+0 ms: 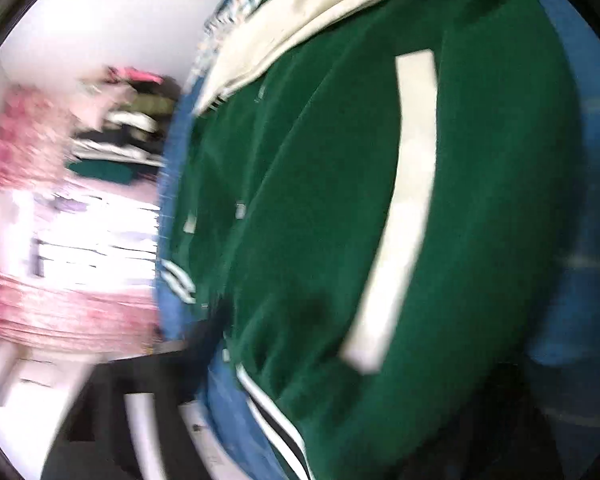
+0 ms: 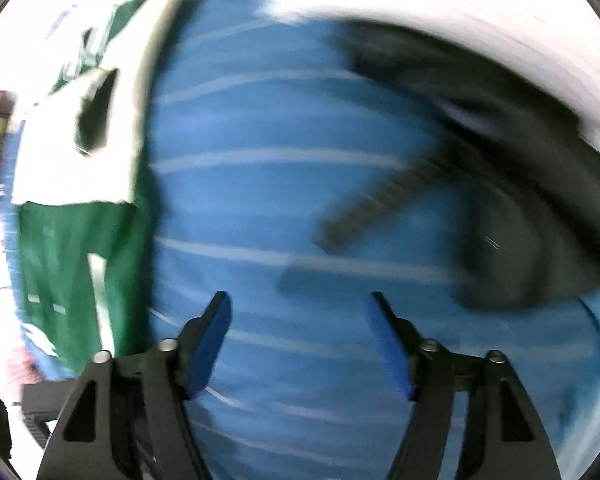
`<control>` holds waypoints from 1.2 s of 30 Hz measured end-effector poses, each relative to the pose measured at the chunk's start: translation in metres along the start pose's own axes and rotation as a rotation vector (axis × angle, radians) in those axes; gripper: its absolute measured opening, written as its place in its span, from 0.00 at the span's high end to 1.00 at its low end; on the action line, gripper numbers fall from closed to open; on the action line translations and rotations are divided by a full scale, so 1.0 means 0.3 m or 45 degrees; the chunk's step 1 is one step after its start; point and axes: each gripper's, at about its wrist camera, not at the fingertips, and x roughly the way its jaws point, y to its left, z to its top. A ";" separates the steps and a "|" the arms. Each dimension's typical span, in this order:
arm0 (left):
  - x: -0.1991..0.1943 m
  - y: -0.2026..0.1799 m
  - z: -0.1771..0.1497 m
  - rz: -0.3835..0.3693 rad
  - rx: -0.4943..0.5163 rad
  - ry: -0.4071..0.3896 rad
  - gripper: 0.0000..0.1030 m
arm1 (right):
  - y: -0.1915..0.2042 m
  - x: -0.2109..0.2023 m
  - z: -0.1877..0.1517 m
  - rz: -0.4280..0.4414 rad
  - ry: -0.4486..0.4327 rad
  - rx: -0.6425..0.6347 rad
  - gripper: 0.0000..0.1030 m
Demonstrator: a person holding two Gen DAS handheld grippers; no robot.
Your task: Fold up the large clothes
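A green jacket [image 1: 320,220] with a white sleeve stripe [image 1: 404,208] and a cream hood [image 1: 308,20] fills the blurred left wrist view, lying on a blue striped sheet [image 1: 596,200]. The cloth covers the lower part of that view, and no fingers of my left gripper show. In the right wrist view the same green jacket [image 2: 60,264] lies at the left edge. My right gripper [image 2: 298,296] hangs open over the bare blue sheet [image 2: 260,200]; nothing is between its blue pads [image 2: 214,336].
A dark garment [image 2: 520,184] with a ribbed strap [image 2: 372,204] lies on the sheet at the upper right. Beyond the bed's left side stand a pile of folded clothes [image 1: 124,132], pink fabric [image 1: 60,312] and a white wall [image 1: 120,12].
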 end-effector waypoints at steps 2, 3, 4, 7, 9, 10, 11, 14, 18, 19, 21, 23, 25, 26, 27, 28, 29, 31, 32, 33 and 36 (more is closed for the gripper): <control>-0.004 0.062 0.020 -0.067 -0.038 -0.018 0.81 | 0.060 0.038 0.083 0.195 -0.018 -0.041 0.19; -0.012 0.094 0.029 -0.078 -0.048 -0.039 0.82 | 0.069 0.050 0.124 0.274 -0.030 -0.056 0.16; -0.018 0.107 0.032 -0.092 -0.056 -0.047 0.85 | 0.096 0.064 0.169 0.369 -0.053 -0.067 0.14; -0.033 0.175 0.044 -0.144 -0.077 -0.052 0.88 | 0.163 0.109 0.308 0.590 -0.105 -0.031 0.11; -0.036 0.220 0.050 -0.184 -0.087 -0.054 0.88 | 0.216 0.156 0.394 0.728 -0.092 0.034 0.10; -0.037 0.238 0.052 -0.200 -0.084 -0.062 0.89 | 0.240 0.199 0.435 0.809 -0.063 0.074 0.10; -0.033 0.254 0.054 -0.225 -0.085 -0.065 0.89 | 0.271 0.249 0.462 0.866 -0.022 0.113 0.10; -0.019 0.279 0.066 -0.305 -0.083 -0.063 0.89 | 0.350 0.347 0.513 0.893 0.103 0.161 0.17; 0.003 0.358 0.092 -0.449 -0.108 -0.057 0.89 | 0.491 0.342 0.518 0.762 0.090 0.172 0.80; 0.002 0.375 0.089 -0.482 -0.121 -0.054 0.89 | 0.534 0.302 0.519 0.719 0.071 0.165 0.81; 0.034 0.491 0.100 -0.591 -0.167 -0.039 0.89 | 0.599 0.192 0.508 0.677 0.040 0.156 0.82; 0.059 0.595 0.114 -0.661 -0.212 -0.036 0.89 | 0.678 0.059 0.484 0.649 0.004 0.131 0.83; 0.102 0.714 0.135 -0.717 -0.254 -0.030 0.89 | 0.756 -0.056 0.511 0.619 -0.017 0.104 0.83; 0.138 0.785 0.149 -0.744 -0.274 -0.018 0.89 | 0.853 -0.100 0.524 0.597 -0.023 0.085 0.83; 0.181 0.855 0.165 -0.775 -0.299 -0.003 0.89 | 0.903 -0.129 0.528 0.570 -0.025 0.073 0.83; 0.210 0.893 0.174 -0.791 -0.320 0.007 0.89 | 0.993 -0.152 0.535 0.527 -0.025 0.043 0.83; 0.266 0.958 0.190 -0.814 -0.354 0.028 0.87 | 1.041 -0.176 0.545 0.488 -0.026 0.013 0.83; 0.385 1.057 0.204 -0.853 -0.436 0.067 0.84 | 1.261 -0.155 0.599 0.392 -0.010 -0.017 0.83; 0.467 1.107 0.209 -0.883 -0.482 0.091 0.84 | 1.371 -0.113 0.617 0.331 0.001 -0.035 0.83; 0.558 1.150 0.212 -0.918 -0.525 0.130 0.84 | 1.465 -0.084 0.633 0.292 0.005 -0.039 0.83; 0.761 1.227 0.196 -1.016 -0.650 0.237 0.82 | 1.739 0.076 0.664 0.139 0.061 -0.110 0.72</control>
